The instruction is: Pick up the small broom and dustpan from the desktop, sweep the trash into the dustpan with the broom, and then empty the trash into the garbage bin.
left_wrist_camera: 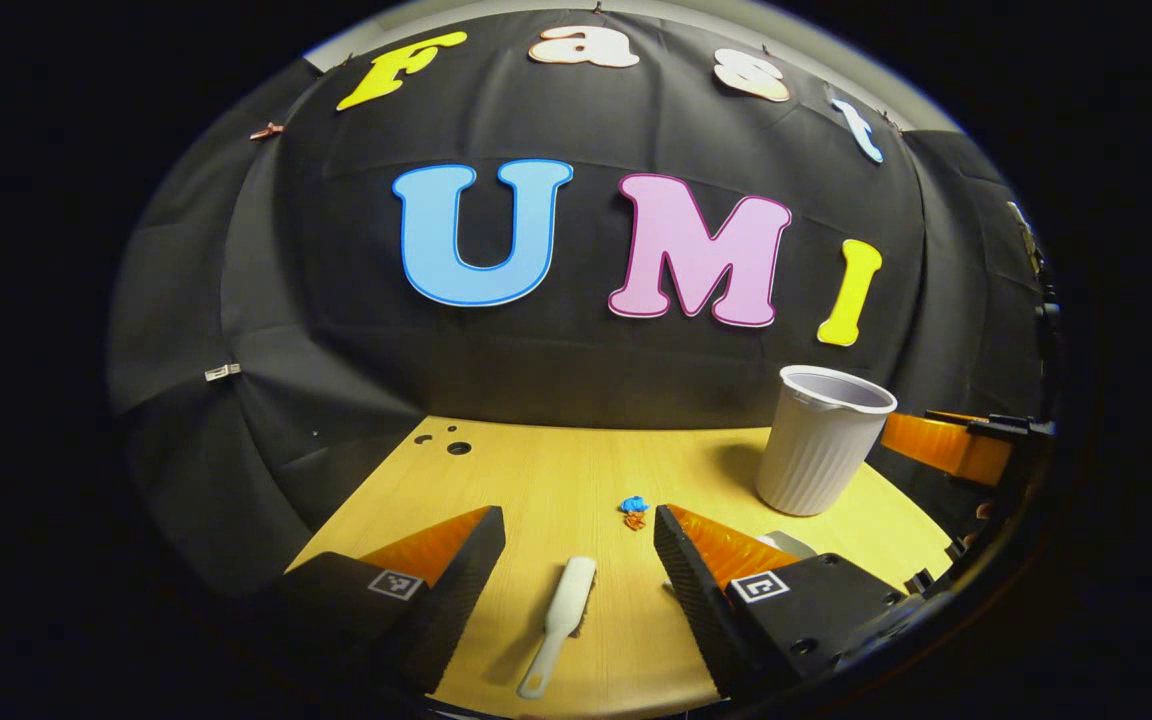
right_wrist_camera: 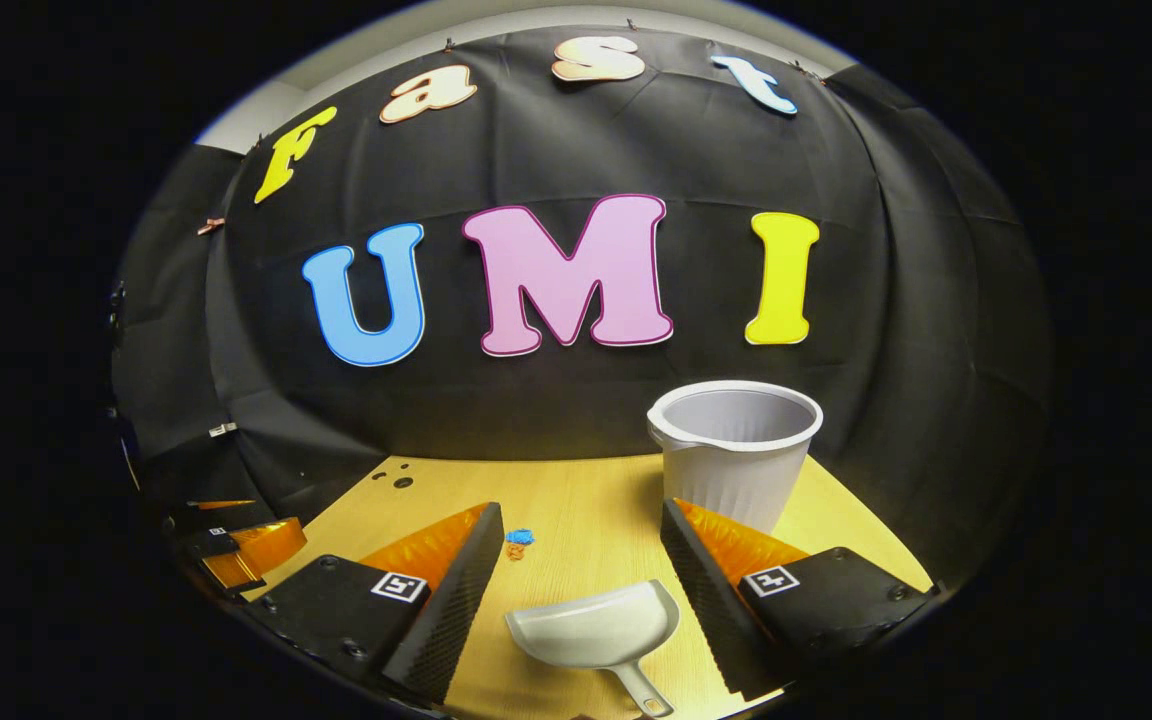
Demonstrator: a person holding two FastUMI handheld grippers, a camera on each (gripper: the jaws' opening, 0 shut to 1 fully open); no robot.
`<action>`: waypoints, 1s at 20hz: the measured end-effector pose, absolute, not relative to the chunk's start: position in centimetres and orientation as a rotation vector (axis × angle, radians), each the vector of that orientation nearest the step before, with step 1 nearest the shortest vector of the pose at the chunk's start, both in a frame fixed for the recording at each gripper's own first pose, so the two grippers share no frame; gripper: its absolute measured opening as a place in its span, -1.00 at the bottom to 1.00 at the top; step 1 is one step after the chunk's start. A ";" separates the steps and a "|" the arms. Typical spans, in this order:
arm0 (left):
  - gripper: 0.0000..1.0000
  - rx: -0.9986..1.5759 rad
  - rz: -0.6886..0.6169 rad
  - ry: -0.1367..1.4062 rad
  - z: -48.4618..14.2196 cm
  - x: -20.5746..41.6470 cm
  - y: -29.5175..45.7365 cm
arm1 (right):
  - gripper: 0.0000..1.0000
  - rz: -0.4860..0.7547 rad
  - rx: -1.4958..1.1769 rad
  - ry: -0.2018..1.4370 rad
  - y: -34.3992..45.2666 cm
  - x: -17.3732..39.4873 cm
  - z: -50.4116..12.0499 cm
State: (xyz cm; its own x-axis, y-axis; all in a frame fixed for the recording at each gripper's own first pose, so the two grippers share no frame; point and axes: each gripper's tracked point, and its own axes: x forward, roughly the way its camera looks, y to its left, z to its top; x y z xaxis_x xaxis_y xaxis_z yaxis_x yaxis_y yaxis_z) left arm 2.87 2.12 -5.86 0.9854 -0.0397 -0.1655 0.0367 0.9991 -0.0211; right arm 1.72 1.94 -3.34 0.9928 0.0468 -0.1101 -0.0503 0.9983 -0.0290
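The broom (left_wrist_camera: 561, 622) is lying flat on the desk (left_wrist_camera: 546, 480) in the left gripper view, directly between the spread fingers of the left gripper (left_wrist_camera: 579, 545), its handle pointing back toward the camera and its head pointing forward. Neither finger is touching it, so this tool is standing released, jaws wide apart. Just ahead of the broom's head, a little toward the right finger, the trash (left_wrist_camera: 633, 511) is sitting as a small blue and orange clump on the wood. Farther ahead and to the right, the garbage bin (left_wrist_camera: 821, 440) is standing upright near the back of the desk, and beyond it the other gripper's end is poking in at the right edge.

In the right gripper view, the dustpan (right_wrist_camera: 596, 632) is resting on the desk between the fingers of the right gripper (right_wrist_camera: 583, 545), scoop forward and handle toward the camera. These fingers are also gaping open, gripping nothing. The trash (right_wrist_camera: 518, 542) is lying ahead, just beside the left finger's tip, and the garbage bin (right_wrist_camera: 736, 455) is standing just past the right finger.
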 end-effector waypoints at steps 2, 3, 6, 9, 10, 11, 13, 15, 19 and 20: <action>0.91 -0.010 -0.026 0.178 -6.4 3.1 2.6 | 0.97 0.046 -0.035 0.120 1.9 1.9 -3.6; 0.91 -0.005 -0.020 0.189 -6.8 3.3 2.9 | 0.97 0.045 -0.036 0.125 1.9 2.2 -3.7; 0.92 0.003 -0.029 0.272 -9.4 3.7 3.3 | 0.97 0.043 -0.040 0.157 1.8 2.4 -4.7; 0.92 -0.017 -0.015 0.388 -12.8 4.1 4.3 | 0.97 0.066 -0.065 0.213 2.2 2.6 -7.1; 0.92 -0.018 -0.017 0.430 -14.1 4.2 4.2 | 0.97 0.068 -0.071 0.230 2.2 2.6 -7.7; 0.92 -0.013 -0.020 0.474 -15.5 4.1 4.3 | 0.97 0.072 -0.074 0.248 2.1 2.6 -8.5; 0.92 0.002 -0.034 0.570 -18.5 4.0 4.4 | 0.97 0.078 -0.071 0.280 1.8 2.6 -9.9; 0.92 0.003 -0.051 0.656 -21.2 3.9 4.1 | 0.97 0.080 -0.053 0.322 1.4 2.6 -11.5; 0.92 0.025 -0.076 0.819 -26.4 3.9 4.1 | 0.97 0.062 -0.047 0.377 0.0 2.7 -13.9; 0.92 0.058 -0.074 0.862 -27.7 3.7 4.4 | 0.97 0.060 -0.055 0.383 -0.3 2.5 -14.4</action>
